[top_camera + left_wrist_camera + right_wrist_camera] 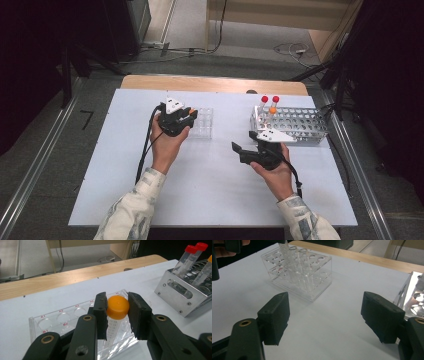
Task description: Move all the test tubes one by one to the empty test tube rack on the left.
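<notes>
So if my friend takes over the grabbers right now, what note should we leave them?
Left gripper: shut on the orange-capped tube, clamped at the cap, tube pointing down into the clear rack. How deep it sits in its hole is hard to tell.
Right gripper: open, holding nothing, over the white table between the two racks.
Metal rack: holds two red-capped tubes and one other orange-capped one.
Done: one tube brought to the clear rack.
Left: probably seat it, let go, then fetch the others from the metal rack.
</notes>
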A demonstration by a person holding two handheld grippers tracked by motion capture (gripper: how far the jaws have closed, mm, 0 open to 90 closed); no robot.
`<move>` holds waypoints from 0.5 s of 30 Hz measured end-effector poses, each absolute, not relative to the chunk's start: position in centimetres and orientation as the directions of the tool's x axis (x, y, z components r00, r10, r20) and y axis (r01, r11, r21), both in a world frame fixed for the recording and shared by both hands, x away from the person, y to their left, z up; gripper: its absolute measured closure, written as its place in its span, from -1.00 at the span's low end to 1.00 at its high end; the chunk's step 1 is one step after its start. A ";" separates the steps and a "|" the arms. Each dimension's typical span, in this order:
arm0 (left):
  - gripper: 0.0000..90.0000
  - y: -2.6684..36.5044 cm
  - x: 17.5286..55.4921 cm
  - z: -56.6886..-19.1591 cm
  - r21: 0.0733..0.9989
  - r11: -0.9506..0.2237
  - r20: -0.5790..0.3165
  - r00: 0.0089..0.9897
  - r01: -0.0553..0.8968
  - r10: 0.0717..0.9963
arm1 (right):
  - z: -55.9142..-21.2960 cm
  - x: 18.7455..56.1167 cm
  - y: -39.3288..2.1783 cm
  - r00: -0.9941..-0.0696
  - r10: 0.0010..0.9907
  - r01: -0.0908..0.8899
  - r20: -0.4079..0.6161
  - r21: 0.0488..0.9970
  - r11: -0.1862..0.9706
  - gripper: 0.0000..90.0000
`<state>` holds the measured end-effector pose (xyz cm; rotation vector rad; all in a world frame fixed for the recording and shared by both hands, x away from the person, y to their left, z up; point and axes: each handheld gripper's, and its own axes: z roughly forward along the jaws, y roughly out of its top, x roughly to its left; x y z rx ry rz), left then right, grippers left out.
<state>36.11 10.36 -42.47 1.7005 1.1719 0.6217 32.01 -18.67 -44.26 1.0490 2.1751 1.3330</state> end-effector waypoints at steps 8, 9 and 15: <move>0.32 10.3 35.9 -42.2 0.901 -0.074 -0.124 0.419 0.426 0.900 | -44.2 32.1 -18.8 -0.636 0.769 0.396 0.054 0.879 0.266 -0.53; 0.28 10.3 35.7 -42.1 0.902 -0.068 -0.132 0.422 0.426 0.897 | -44.2 32.1 -18.9 -0.633 0.772 0.398 0.057 0.880 0.261 -0.53; -0.13 10.8 34.3 -41.5 0.903 0.006 -0.201 0.410 0.429 0.890 | -43.8 32.5 -20.0 -0.600 0.798 0.396 0.057 0.888 0.234 -0.54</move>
